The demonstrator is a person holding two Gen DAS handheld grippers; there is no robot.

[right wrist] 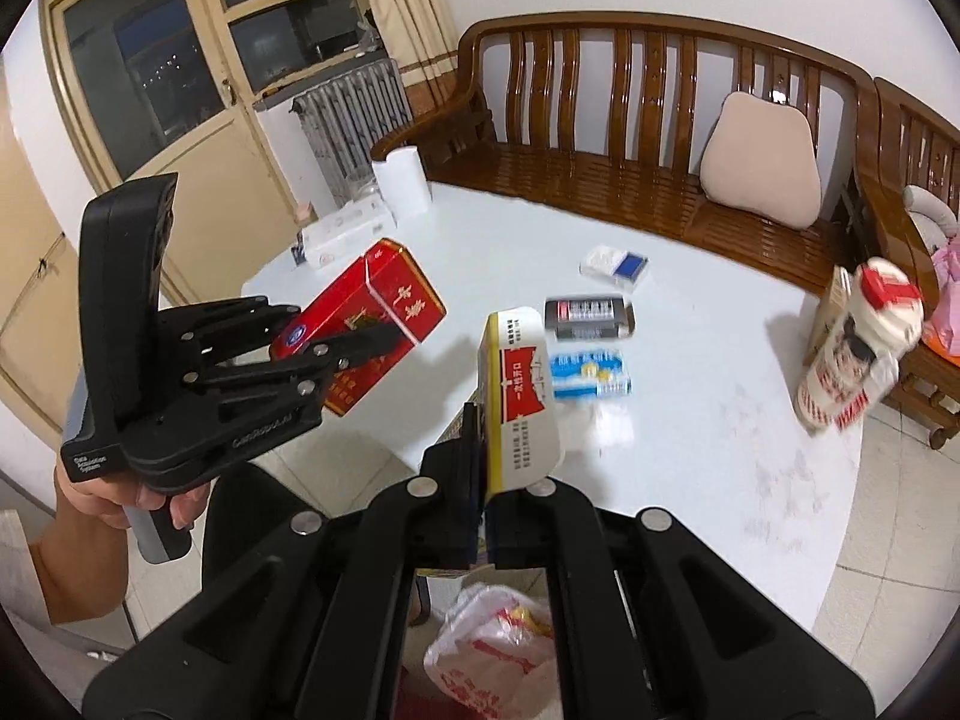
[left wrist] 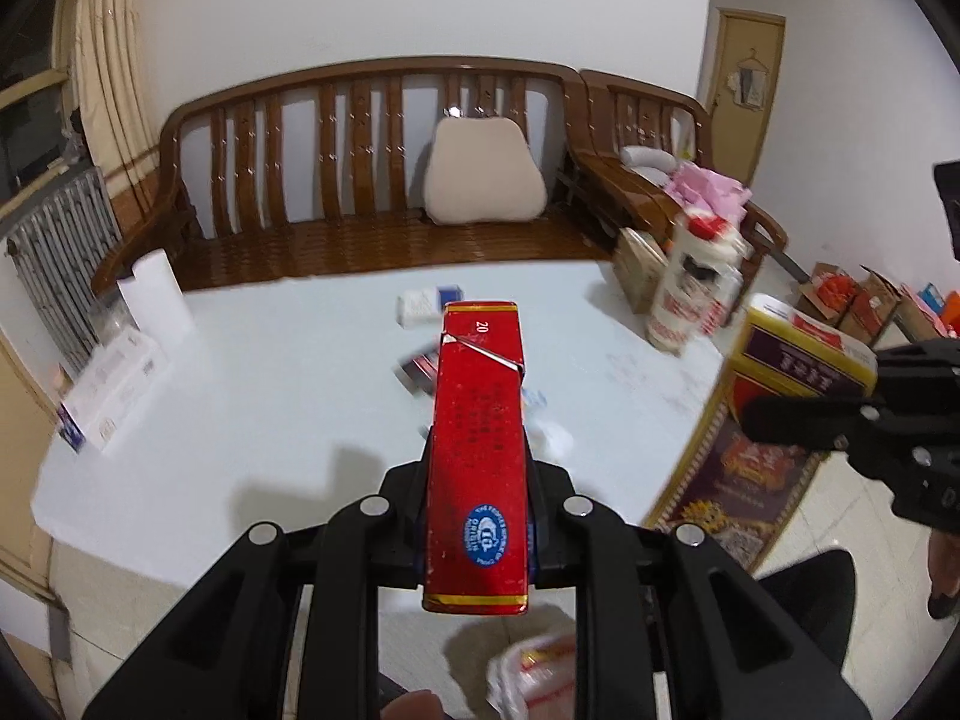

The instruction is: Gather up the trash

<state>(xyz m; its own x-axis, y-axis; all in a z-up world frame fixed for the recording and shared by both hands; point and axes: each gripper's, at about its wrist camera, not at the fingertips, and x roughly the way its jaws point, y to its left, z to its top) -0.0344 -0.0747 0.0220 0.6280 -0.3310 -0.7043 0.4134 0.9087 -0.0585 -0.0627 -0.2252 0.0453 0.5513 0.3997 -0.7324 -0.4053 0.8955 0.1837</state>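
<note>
My left gripper (left wrist: pixel 478 462) is shut on a red cigarette box (left wrist: pixel 477 384), which stands upright between the fingers above the white table (left wrist: pixel 270 396). My right gripper (right wrist: pixel 498 462) is shut on a flattened yellow-and-white carton (right wrist: pixel 519 384). In the left wrist view, the right gripper (left wrist: pixel 816 396) holds that carton (left wrist: pixel 780 372) off the table's right edge. From the right wrist, the left gripper (right wrist: pixel 348 324) and the red box (right wrist: pixel 372 312) hang over the table's near-left edge. Below both, a white plastic bag (right wrist: pixel 492 654) lies open on the floor.
On the table lie a white-and-blue pack (right wrist: pixel 612 264), a black pack (right wrist: pixel 588 315), a blue-and-white packet (right wrist: pixel 591 372), a paper roll (right wrist: pixel 402 180) and a tissue box (right wrist: pixel 342 234). A white bottle (right wrist: pixel 858 348) stands at the right edge. A wooden bench (right wrist: pixel 600 180) runs behind.
</note>
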